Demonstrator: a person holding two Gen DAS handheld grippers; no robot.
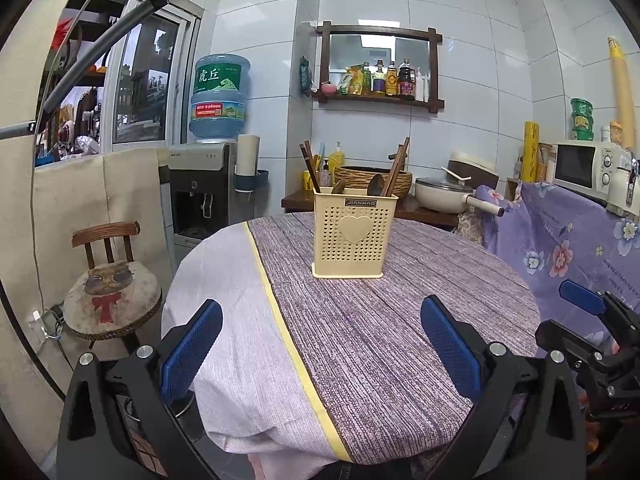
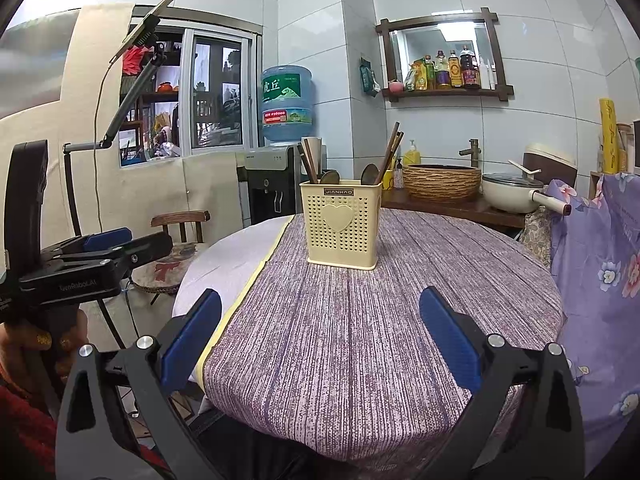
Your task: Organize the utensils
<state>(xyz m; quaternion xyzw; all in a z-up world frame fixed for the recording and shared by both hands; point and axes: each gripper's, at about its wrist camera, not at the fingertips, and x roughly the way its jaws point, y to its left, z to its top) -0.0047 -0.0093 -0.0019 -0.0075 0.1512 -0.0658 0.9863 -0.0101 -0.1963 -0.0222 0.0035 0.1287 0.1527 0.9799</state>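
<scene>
A cream perforated utensil holder [image 1: 352, 236] [image 2: 342, 224] with a heart on its front stands upright on the round table [image 1: 400, 340] [image 2: 360, 340], toward the far side. Dark wooden chopsticks [image 1: 396, 168] [image 2: 391, 148] and spoons [image 1: 375, 185] [image 2: 369, 174] stick out of its top. My left gripper [image 1: 320, 344] hovers at the table's near edge, open, nothing between its blue pads. My right gripper [image 2: 320, 336] is likewise open and empty, short of the holder. In the right wrist view the left gripper [image 2: 100, 248] appears at the left, held by a hand [image 2: 44, 344].
A striped purple cloth with a yellow band covers the table. A wooden chair [image 1: 112, 292] stands to the left, a water dispenser [image 1: 204, 184] behind it. Behind the table are a woven basin [image 1: 376, 178], a pot [image 1: 444, 196] and a microwave [image 1: 580, 168]. Floral fabric [image 1: 568, 252] hangs at the right.
</scene>
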